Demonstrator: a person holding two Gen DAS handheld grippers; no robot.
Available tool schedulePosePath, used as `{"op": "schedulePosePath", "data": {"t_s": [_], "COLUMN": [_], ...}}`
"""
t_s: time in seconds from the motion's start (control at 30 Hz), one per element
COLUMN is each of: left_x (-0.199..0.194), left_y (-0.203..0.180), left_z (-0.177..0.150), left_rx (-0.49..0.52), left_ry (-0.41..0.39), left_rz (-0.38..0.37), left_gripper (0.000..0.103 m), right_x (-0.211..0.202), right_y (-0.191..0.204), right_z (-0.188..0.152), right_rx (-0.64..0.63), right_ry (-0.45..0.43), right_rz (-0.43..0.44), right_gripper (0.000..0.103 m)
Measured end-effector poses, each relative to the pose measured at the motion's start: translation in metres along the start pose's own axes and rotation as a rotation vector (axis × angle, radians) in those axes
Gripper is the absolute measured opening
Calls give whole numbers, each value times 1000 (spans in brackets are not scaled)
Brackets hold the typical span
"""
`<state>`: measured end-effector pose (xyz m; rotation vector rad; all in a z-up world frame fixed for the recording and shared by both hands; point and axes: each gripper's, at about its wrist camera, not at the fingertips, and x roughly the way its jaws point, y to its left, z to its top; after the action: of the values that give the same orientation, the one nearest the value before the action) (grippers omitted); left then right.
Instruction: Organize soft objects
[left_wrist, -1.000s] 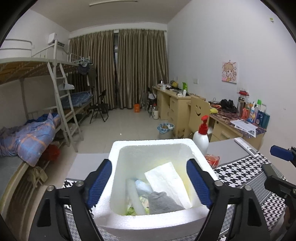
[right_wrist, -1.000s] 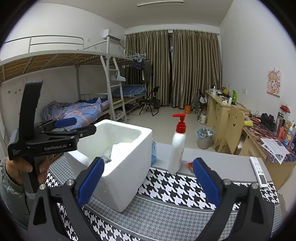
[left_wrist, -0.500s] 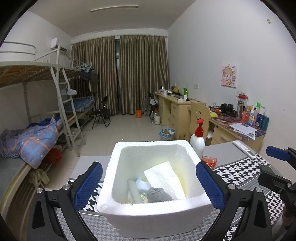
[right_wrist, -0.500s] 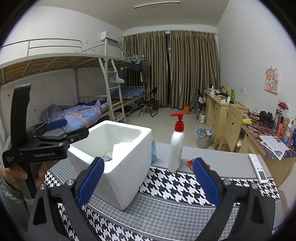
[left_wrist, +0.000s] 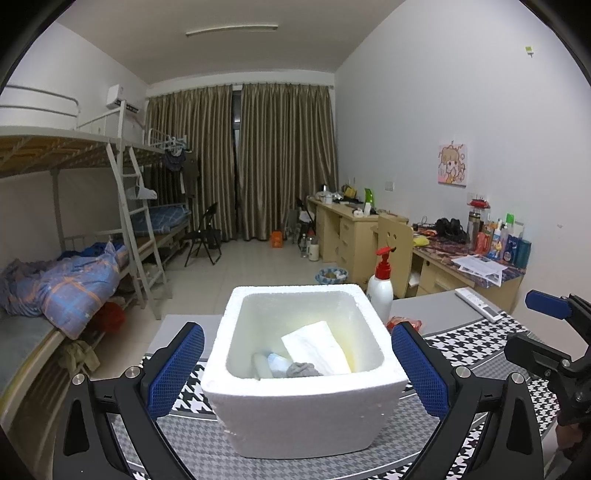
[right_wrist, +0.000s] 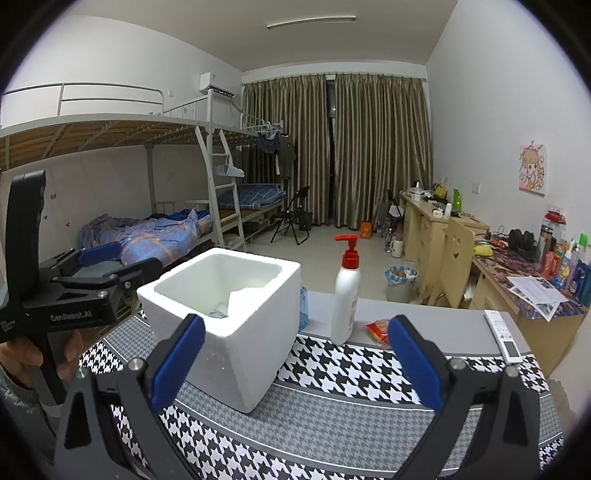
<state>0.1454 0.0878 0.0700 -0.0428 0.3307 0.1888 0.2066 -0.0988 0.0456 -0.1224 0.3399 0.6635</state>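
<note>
- Soft objects sit at the bottom of the white foam box (left_wrist: 306, 391): we see a grey bundle of cloth (left_wrist: 303, 369), a white folded sheet (left_wrist: 317, 345) leaning against the far inner wall, and a pale roll (left_wrist: 260, 367) beside them; what else lies under them we cannot tell.
- The foam box stands upright on the houndstooth cloth (right_wrist: 354, 373) that covers the bench (right_wrist: 436, 325); its top is open.
- Our left hand-held gripper (left_wrist: 295, 373) has just been opening and now stands wide; its blue pads (left_wrist: 173, 369) flank the box on both sides without touching the walls.
- Our right hand-held gripper (right_wrist: 295, 363) is spread wide too and holds nothing; it hangs over the cloth, near the box's front corner.
- From the right wrist view we see the left hand (right_wrist: 22, 360) wrapped around its gripper's handle, just left of the box.
- A white pump bottle (right_wrist: 346, 295) with a red head stands upright just right of the box; a red packet (right_wrist: 376, 328) lies near it, and a white remote (right_wrist: 503, 334) lies well apart at the bench's right edge.
</note>
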Motion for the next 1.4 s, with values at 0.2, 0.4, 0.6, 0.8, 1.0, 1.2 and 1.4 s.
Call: {"op": "schedulePosePath", "data": {"t_s": [0.2,0.4,0.6,0.8,1.0,1.2,1.4], "left_x": [-17,-34,-52,-61,-71,-77,-79], "left_y": [-1,-4,-10,-15,-19,-21,-22], "left_z": [-2,-5,-8,-10,-13,-24,-38], "left_rx": [-8,-6,11,12,19,9,-6], "left_ry": [-29,-50,-73,-75,-95,-116,-124], "left_rz": [6,3,3,8,6,23,26], "left_gripper": [102,102,102,102,102,102,102], "right_x": [-15,-26,-41,-53,-65,-70,-73], "right_y": [-1,2,5,1,-1,6,8], "right_z": [-2,-6,-8,-12,-18,-29,-44], "right_rx": [7,11,-5,14,24,14,15], "right_ry": [-31,-34,-53,-75,-99,-120,-131], "right_rz": [7,-7,-13,-24,-38,-62,-93], "right_gripper": [102,102,102,102,102,102,102]}}
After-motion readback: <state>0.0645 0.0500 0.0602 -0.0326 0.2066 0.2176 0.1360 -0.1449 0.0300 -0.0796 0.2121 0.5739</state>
